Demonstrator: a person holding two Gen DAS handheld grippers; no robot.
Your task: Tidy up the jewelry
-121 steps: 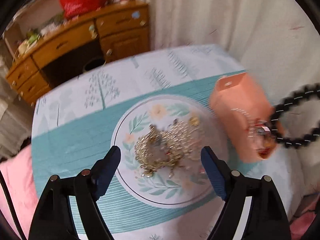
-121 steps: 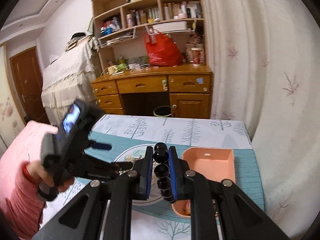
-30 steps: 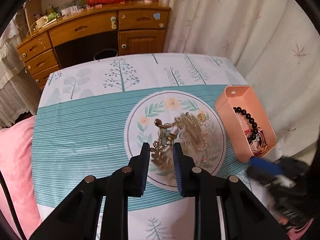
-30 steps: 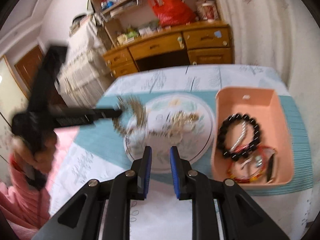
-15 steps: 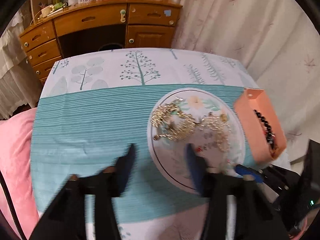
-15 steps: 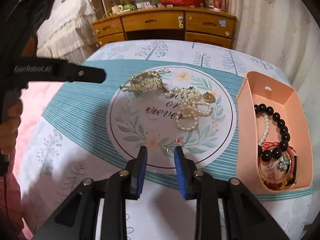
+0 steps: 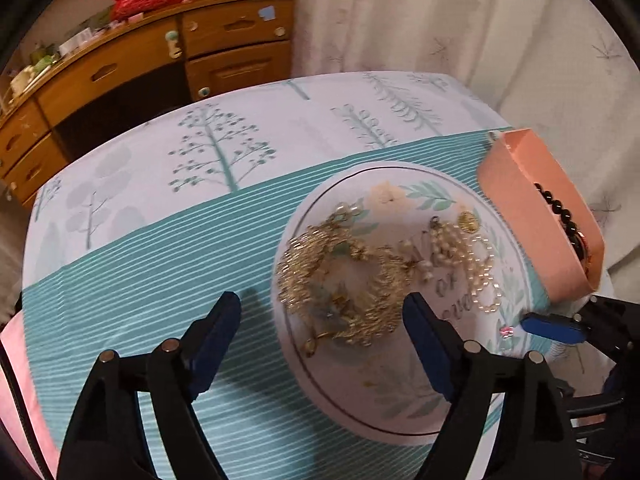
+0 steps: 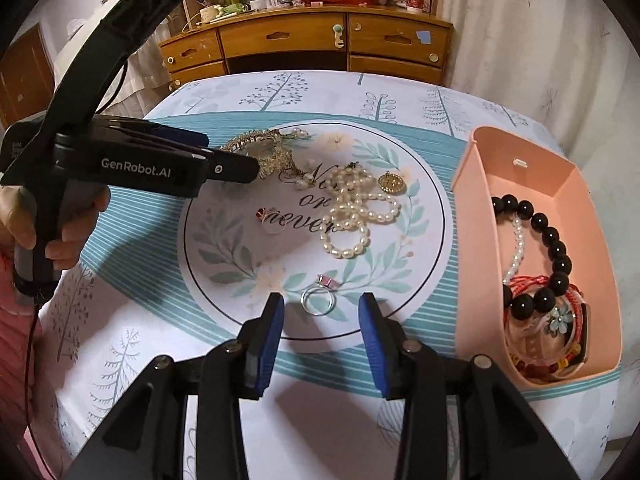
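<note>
Left claw [image 7: 322, 320]: jaws opening, blue pads wide apart with nothing pressed between them — poised over the gold chain tangle; seen from the right wrist camera as a black handheld device in a hand [image 8: 24, 220] at the left side of the table.
Right claw [image 8: 321, 326]: jaws opening, nothing gripped; the silver ring lies on the mat in the gap just ahead of the fingertips, untouched.
Silver ring [image 8: 318, 300]: plain band with a small pink stone, at the near edge of the round mat.
Gold chain tangle [image 7: 340, 276]: heaped on the left part of the round mat.
Pearl strands [image 8: 352, 212]: looped together near the middle of the mat, a gold pendant [image 8: 391, 181] just beside them.
Small ring with red stone [image 8: 269, 220]: on the mat, left of the pearls.
Round mat [image 8: 224, 264]: white with leaf print and script lettering, on the striped tablecloth [image 8: 132, 280].
Pink tray [image 8: 520, 168]: right of the mat — holds a black bead bracelet [image 8: 552, 240], a white bead strand and red cord pieces.
Background: wooden dresser [image 8: 304, 40] beyond the table.
</note>
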